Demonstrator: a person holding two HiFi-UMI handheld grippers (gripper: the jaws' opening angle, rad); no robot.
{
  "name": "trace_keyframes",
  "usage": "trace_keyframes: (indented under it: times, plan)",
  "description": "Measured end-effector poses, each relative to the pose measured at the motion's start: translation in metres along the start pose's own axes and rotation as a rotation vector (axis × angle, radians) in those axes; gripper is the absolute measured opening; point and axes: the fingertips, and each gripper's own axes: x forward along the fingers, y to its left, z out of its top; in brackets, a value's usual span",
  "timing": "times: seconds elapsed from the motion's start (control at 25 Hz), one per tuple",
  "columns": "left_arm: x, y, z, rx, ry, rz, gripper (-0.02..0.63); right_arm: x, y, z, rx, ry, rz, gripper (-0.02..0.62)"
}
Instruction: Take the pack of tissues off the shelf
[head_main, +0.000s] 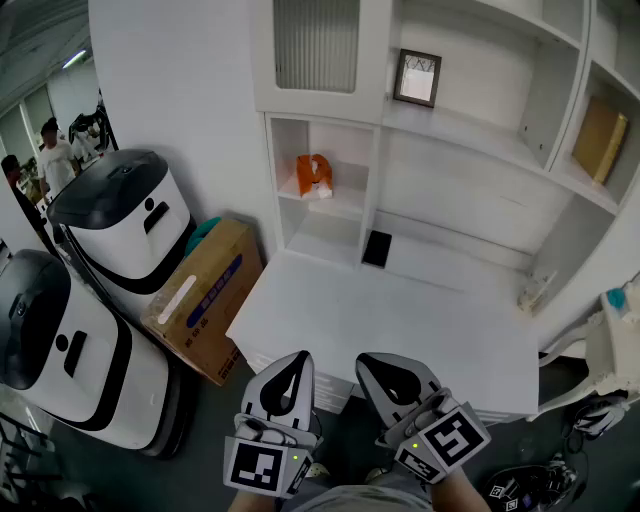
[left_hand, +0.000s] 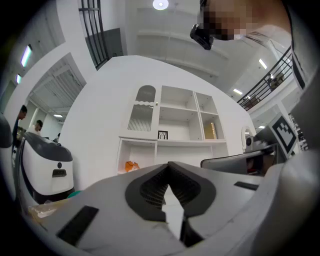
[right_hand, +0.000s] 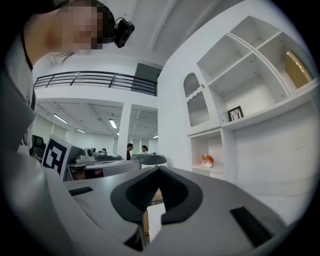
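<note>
Orange-and-white soft pack of tissues (head_main: 315, 174) on the low shelf board in the narrow left cubby of the white shelf unit (head_main: 480, 140), beyond the far side of the white counter (head_main: 400, 330); alone on that board, well apart from both tools.

Left tool (head_main: 296, 365) and right tool (head_main: 378, 368) side by side at the near edge of the counter, tips pointing far; jaws of each closed together, nothing between them.

Pack almost straight ahead of the left tool, far and to the left of the right tool; left judged nearer, with the more direct line in.

Long axis of the pack not readable from here; looks crumpled, standing rather than flat.

Jaws to be parted before the reach; cubby walls flank the pack left and right.
</note>
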Motion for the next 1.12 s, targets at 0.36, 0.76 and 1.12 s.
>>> trace_keyframes:
  times: [0.36, 0.76, 1.12]
  plan:
    - [-0.004, -0.007, -0.003, 0.014, 0.031, 0.008, 0.025, -0.005, -0.002, -0.001, 0.023, -0.004, 0.002, 0.003]
    - [-0.014, 0.017, -0.005, 0.027, 0.033, -0.013, 0.025, 0.012, 0.012, -0.007, 0.050, -0.034, -0.031, 0.003]
    - [-0.003, 0.023, -0.017, -0.010, 0.031, -0.073, 0.025, 0.015, 0.004, -0.015, 0.059, -0.014, -0.108, 0.003]
